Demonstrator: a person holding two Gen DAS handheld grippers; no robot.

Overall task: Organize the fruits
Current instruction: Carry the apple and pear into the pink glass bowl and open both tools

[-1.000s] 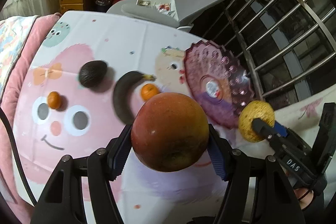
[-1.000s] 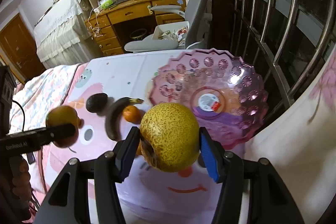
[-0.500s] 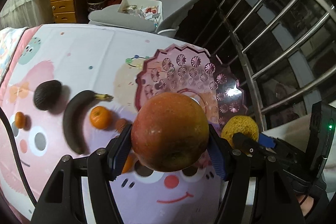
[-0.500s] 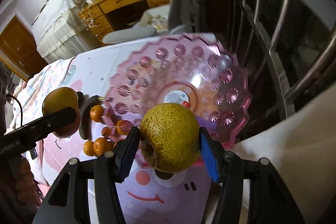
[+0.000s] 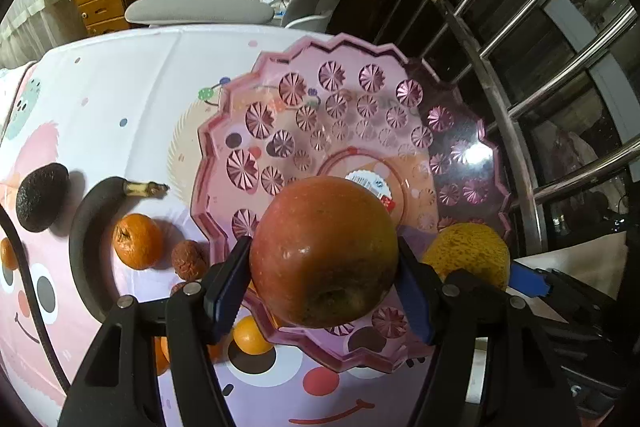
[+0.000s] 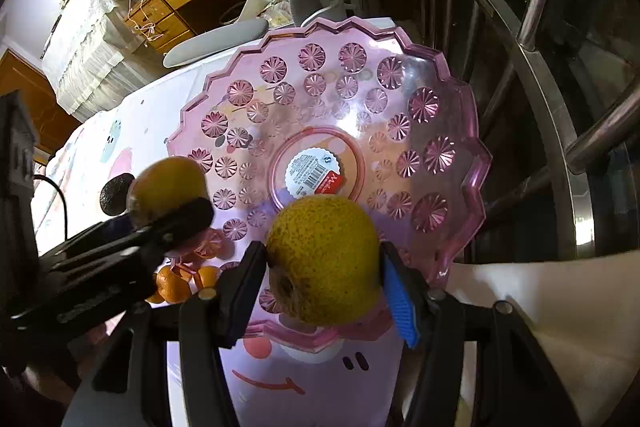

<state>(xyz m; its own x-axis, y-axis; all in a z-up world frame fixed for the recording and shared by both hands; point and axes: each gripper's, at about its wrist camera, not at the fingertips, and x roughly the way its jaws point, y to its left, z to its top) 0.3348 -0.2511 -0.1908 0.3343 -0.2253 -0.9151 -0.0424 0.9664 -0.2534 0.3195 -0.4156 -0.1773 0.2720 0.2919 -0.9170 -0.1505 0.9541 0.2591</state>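
My left gripper [image 5: 324, 287] is shut on a red apple [image 5: 324, 251] and holds it over the near edge of the pink glass plate [image 5: 360, 99]. My right gripper [image 6: 324, 291] is shut on a speckled yellow pear [image 6: 324, 259], also over the near edge of the plate [image 6: 424, 99]. The pear shows in the left wrist view [image 5: 468, 251], right of the apple. The apple shows in the right wrist view [image 6: 168, 187], left of the pear. The plate holds no fruit.
On the cartoon tablecloth left of the plate lie a dark avocado [image 5: 42, 197], a blackened banana [image 5: 86, 247], several small oranges [image 5: 138, 241] and a brown wrinkled fruit [image 5: 188, 259]. A metal railing [image 5: 520, 39] runs along the right. A grey chair [image 5: 200, 7] stands behind the table.
Both grippers have moved forward and right with their fruit, from over the cloth to over the plate's near edge. The plate now fills much more of both views.
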